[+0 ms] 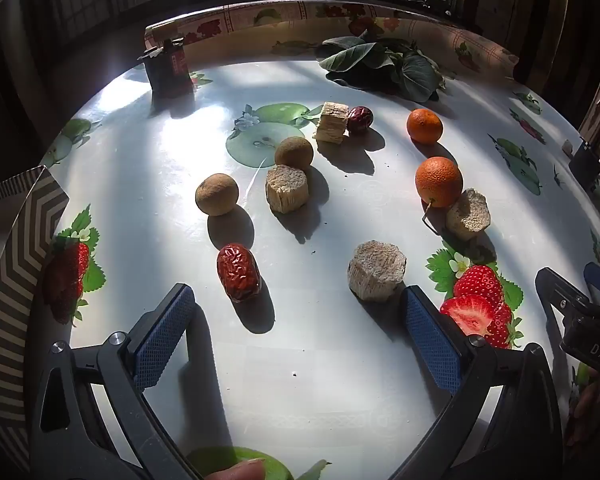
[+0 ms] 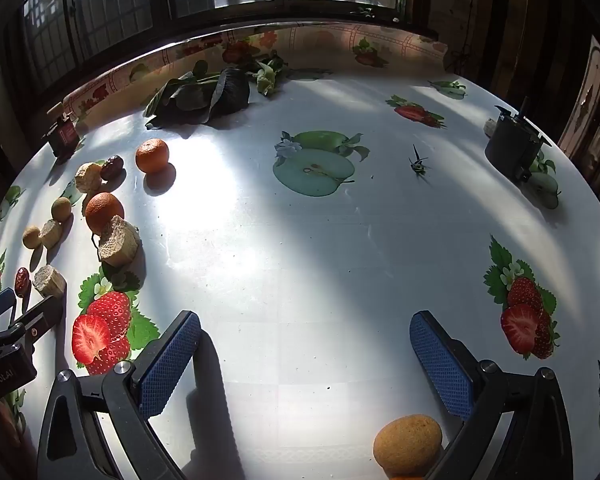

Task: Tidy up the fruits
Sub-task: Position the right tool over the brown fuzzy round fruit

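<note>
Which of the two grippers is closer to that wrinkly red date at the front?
Left. The left gripper is open just behind the date; the right gripper is open farther right, over bare table.

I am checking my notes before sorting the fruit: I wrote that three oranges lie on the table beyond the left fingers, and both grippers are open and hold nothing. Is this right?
Not quite. The left wrist view shows two oranges, the nearer orange and the farther orange, not three. The rest holds: the left gripper and the right gripper are open and hold nothing.
</note>
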### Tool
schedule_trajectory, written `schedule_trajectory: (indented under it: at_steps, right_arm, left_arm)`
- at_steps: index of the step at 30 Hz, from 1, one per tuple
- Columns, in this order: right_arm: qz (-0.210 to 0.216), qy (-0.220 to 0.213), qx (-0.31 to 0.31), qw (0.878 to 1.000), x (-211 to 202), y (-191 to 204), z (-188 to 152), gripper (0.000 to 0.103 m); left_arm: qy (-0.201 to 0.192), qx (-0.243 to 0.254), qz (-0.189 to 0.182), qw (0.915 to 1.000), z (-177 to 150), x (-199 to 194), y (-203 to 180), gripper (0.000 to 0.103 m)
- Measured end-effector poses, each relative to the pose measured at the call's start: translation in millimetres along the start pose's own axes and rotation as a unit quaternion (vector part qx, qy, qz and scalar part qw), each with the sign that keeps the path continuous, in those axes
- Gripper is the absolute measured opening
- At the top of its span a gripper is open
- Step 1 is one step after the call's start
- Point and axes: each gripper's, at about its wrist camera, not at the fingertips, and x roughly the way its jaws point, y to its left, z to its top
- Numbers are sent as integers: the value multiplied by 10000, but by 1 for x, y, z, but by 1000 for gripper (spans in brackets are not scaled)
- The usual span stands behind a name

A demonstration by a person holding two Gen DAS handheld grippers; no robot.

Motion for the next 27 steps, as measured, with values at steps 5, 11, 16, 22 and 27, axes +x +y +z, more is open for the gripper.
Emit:
schedule_trajectory:
  at_steps: [5,11,16,22,27]
  right_arm:
    - [27,369,-65,9993,-1,0,5,102]
    - [363,22,-502,9981,-40,-1,10,100]
    - [545,-21,-399,9977,-64,-14,7,100]
    - [497,-30,-412,9979,-83,-19,3,100]
    - [633,-6,-334,9974,-93,-30,-9,100]
  left_arm:
    - [3,3,16,10000,0,0,-1,103]
    - [369,159,-120,9991,6,-9,3,103]
    - [139,113,-302,9994,23,-47,7,103]
    - [206,106,-504,9985,25,-78,17,103]
    - [308,173,-621,9974,18,-88,19,103]
